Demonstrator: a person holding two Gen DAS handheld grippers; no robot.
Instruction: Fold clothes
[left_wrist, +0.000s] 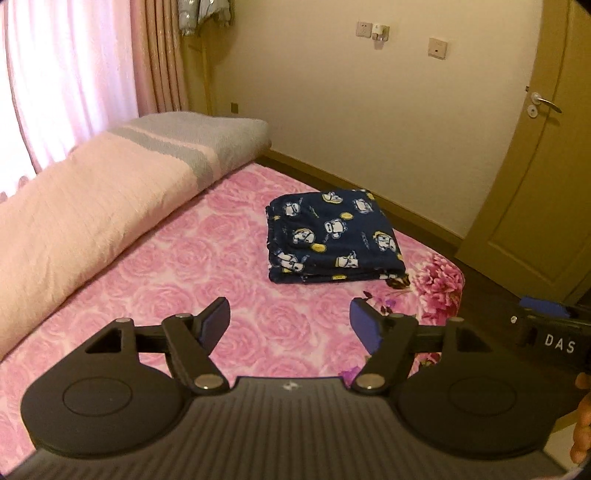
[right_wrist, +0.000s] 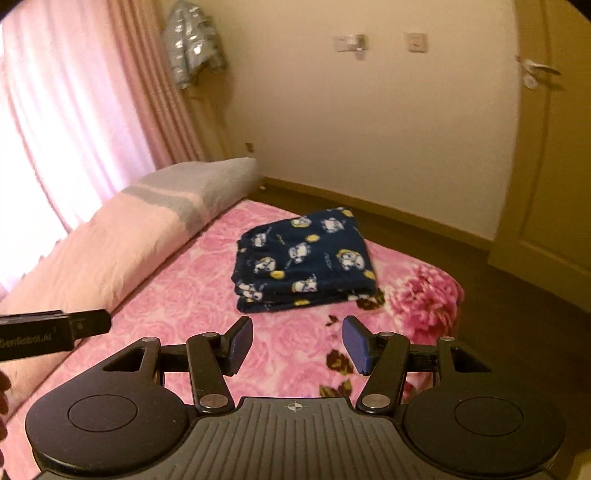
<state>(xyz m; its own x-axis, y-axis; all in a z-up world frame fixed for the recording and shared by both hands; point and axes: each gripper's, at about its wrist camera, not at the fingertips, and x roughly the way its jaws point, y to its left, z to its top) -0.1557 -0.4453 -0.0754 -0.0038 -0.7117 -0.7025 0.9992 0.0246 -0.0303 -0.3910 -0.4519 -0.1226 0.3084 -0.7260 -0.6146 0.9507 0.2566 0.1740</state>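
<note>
A dark blue fleece garment with cartoon prints (left_wrist: 332, 236) lies folded into a neat rectangle on the pink rose-patterned bed cover (left_wrist: 207, 266), near the bed's far right corner. It also shows in the right wrist view (right_wrist: 303, 258). My left gripper (left_wrist: 290, 323) is open and empty, held above the bed short of the garment. My right gripper (right_wrist: 297, 345) is open and empty, also back from the garment. The right gripper's body shows at the right edge of the left wrist view (left_wrist: 554, 332); the left one shows at the left edge of the right wrist view (right_wrist: 51, 328).
A long pink and grey pillow (left_wrist: 110, 192) lies along the bed's left side by pink curtains (left_wrist: 74, 74). A large flower print (right_wrist: 428, 295) marks the bed's right corner. Beyond it lie dark floor (right_wrist: 498, 314), a cream wall and a door (left_wrist: 535, 166).
</note>
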